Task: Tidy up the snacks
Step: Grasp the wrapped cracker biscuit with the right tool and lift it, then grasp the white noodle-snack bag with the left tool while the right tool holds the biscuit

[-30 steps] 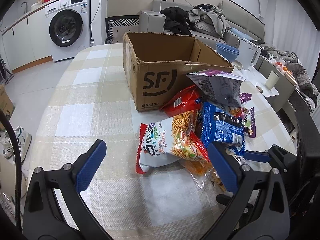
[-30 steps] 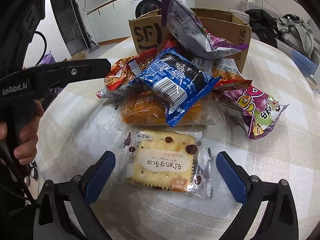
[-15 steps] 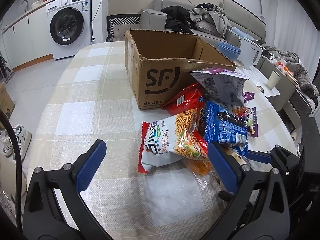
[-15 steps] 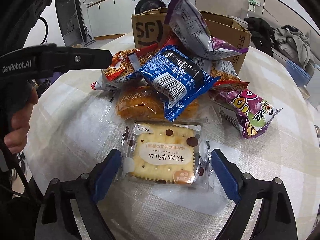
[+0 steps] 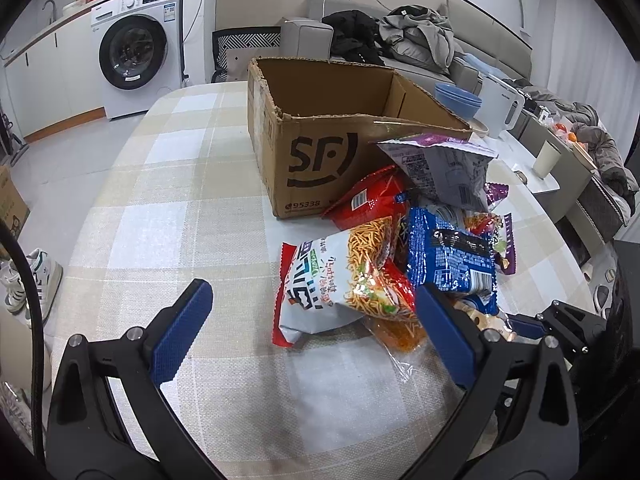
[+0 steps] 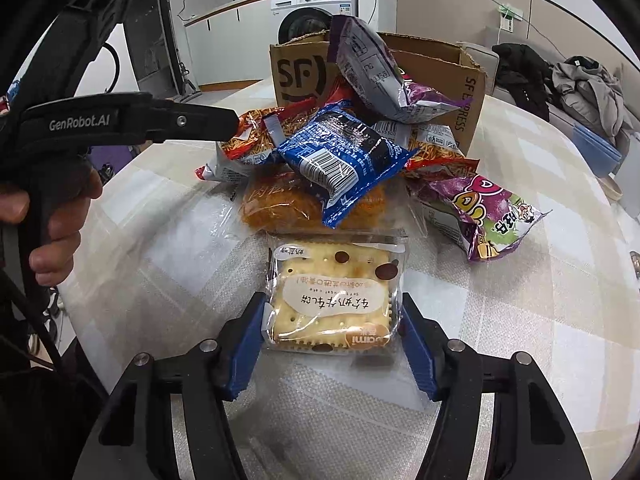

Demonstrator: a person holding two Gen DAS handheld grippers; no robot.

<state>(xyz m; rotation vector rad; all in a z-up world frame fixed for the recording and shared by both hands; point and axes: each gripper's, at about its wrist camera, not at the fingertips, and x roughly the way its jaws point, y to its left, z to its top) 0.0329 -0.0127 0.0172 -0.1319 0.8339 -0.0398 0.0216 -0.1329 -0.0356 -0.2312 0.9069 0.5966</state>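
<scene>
Currently, in the left wrist view, the left gripper point(image 5: 312, 320) hangs wide open and empty beside a heap of snack bags point(image 5: 404, 256), with a cardboard box point(image 5: 320, 152) behind.

Right wrist view: the right gripper point(image 6: 332, 340) is closing around a cracker packet point(image 6: 334, 300) lying flat on the table point(image 6: 520, 300) (pads at its side edges, contact unclear). It looks light, crinkly and breakable; its slightly longer axis points toward the box.

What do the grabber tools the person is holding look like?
Each is black plastic with two arms that fork like a Y, silver screws, and ribbed blue pads on the fingertips. The left gripper looks the same as the right gripper. Its side reads "GenRobot.AI" in white letters, and a black cable hangs beside it.
</scene>
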